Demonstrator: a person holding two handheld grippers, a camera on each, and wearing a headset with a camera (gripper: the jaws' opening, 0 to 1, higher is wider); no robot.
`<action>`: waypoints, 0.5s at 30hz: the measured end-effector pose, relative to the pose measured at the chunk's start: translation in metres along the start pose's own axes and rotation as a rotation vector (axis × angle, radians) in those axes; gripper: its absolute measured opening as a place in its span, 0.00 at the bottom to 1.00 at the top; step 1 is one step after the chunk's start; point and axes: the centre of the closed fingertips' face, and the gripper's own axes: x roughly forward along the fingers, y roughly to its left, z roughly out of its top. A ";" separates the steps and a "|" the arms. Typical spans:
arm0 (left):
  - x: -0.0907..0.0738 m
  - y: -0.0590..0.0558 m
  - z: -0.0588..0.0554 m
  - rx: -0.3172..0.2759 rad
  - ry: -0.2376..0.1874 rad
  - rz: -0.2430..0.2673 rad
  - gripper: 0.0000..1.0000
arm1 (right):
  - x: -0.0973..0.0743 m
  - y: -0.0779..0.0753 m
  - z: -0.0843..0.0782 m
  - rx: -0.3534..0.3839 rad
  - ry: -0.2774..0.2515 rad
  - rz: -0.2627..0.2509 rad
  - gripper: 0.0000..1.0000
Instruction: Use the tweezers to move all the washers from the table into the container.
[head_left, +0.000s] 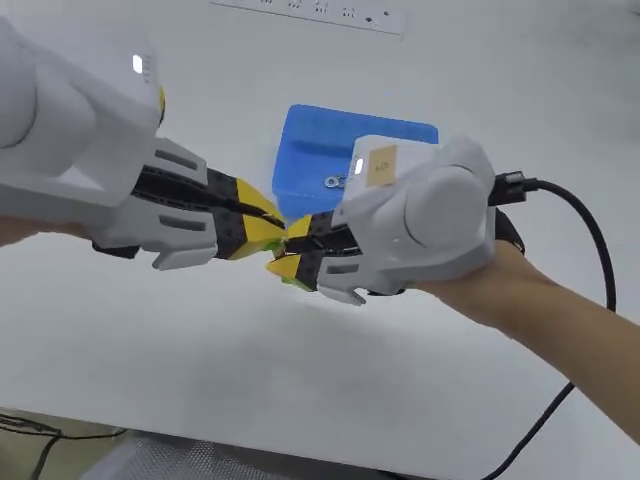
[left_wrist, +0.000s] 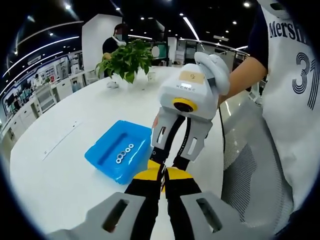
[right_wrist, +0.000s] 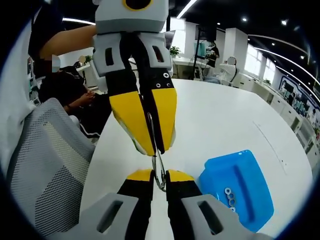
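yellow-tipped left gripper (head_left: 272, 223) and right gripper (head_left: 284, 257) tip to tip, jaws both pinching tweezers (right_wrist: 158, 167)

**Washers (left_wrist: 125, 152) in container (left_wrist: 102, 150), tweezers (right_wrist: 158, 162) gripped**

Several small silver washers lie in a row inside the shallow blue container on the white bench (left_wrist: 65, 185). The slim metal tweezers are pinched by both the left gripper (right_wrist: 156, 150) and the right gripper (right_wrist: 160, 174).

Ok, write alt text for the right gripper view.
The left gripper, at the top, meets the right gripper tip to tip, tweezers pinched in both over a white table. A blue container holding washers sits lower right; a mesh chair stands left.
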 end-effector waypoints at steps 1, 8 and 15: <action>-0.002 0.001 0.004 -0.004 -0.003 0.006 0.06 | -0.002 -0.002 0.002 0.000 -0.004 -0.007 0.10; -0.010 0.009 0.026 0.041 -0.015 0.026 0.06 | -0.017 -0.016 0.018 -0.027 -0.029 -0.053 0.10; -0.008 0.023 0.041 0.074 -0.038 0.048 0.06 | -0.031 -0.035 0.027 -0.075 -0.033 -0.098 0.10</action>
